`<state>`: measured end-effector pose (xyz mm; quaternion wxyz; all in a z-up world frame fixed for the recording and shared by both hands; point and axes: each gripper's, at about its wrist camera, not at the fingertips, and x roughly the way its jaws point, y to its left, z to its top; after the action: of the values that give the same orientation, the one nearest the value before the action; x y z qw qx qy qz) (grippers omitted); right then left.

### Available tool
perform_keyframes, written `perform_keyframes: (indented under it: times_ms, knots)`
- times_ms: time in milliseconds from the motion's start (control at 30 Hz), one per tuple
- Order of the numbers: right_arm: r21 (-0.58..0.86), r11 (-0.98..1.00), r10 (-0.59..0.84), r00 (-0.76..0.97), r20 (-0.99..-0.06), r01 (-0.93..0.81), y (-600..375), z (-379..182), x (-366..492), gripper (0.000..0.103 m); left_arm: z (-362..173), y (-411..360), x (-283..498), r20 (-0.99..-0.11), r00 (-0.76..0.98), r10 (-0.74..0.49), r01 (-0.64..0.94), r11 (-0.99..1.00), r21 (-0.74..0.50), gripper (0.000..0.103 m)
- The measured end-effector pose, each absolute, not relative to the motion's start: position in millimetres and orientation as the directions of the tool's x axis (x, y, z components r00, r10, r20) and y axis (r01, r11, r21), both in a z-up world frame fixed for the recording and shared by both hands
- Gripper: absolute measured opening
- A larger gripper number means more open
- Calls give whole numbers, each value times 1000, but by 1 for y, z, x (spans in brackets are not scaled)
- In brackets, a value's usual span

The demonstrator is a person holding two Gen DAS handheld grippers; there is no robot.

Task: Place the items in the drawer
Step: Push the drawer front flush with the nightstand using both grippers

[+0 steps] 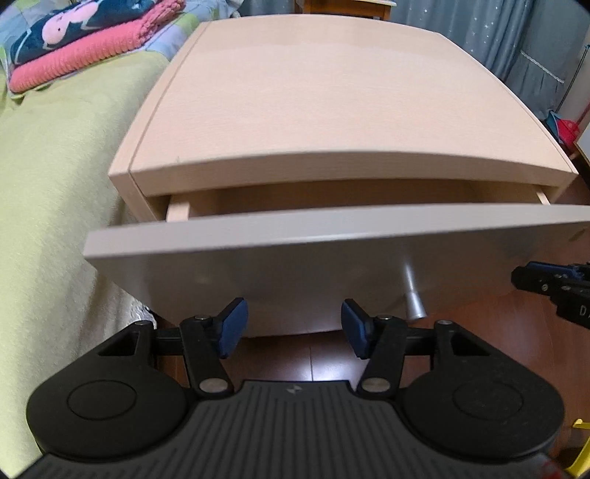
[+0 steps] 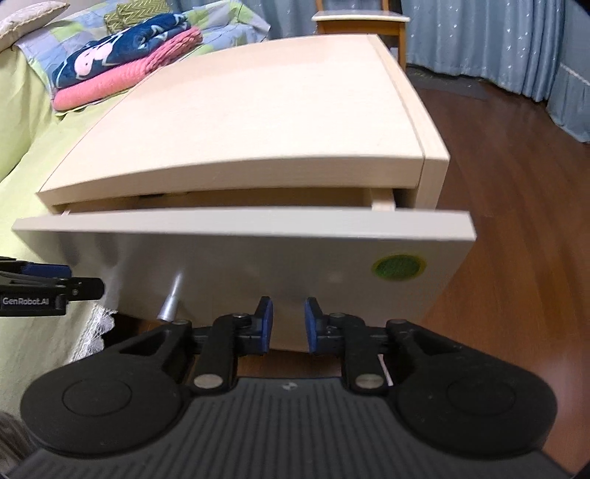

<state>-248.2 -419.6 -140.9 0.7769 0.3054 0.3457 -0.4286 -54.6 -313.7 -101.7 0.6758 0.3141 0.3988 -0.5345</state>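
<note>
A pale wood nightstand (image 1: 324, 99) has its top drawer (image 1: 295, 250) pulled out a short way, leaving a narrow slot that shows only bare wood inside. A silver handle post (image 1: 415, 294) sticks out of the white drawer front (image 2: 258, 258). My left gripper (image 1: 293, 328) is open and empty, just in front of the drawer front's lower edge. My right gripper (image 2: 288, 322) is low before the same front, right of the handle post (image 2: 170, 300). Its blue pads (image 2: 264, 320) stand a narrow gap apart with nothing between them.
A bed with a green cover (image 1: 55, 177) lies against the nightstand's left side, with folded pink and navy blankets (image 2: 121, 70) on it. Wooden floor (image 2: 516, 191) spreads to the right. A wooden chair (image 2: 359, 22) and blue curtains (image 2: 479, 40) stand behind. A green sticker (image 2: 398, 267) marks the drawer front.
</note>
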Motion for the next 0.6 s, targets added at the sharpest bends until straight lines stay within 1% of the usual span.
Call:
perform_keyframes:
  times_ms: [67, 600]
  knots:
    - [179, 441, -458, 392, -798, 880, -422, -141, -248, 13, -101, -315, -52, -878, 102, -468, 972, 234, -12, 58]
    - [178, 429, -463, 385, -798, 886, -427, -138, -253, 11, -104, -315, -41, -873, 109, -476, 972, 237, -8, 58]
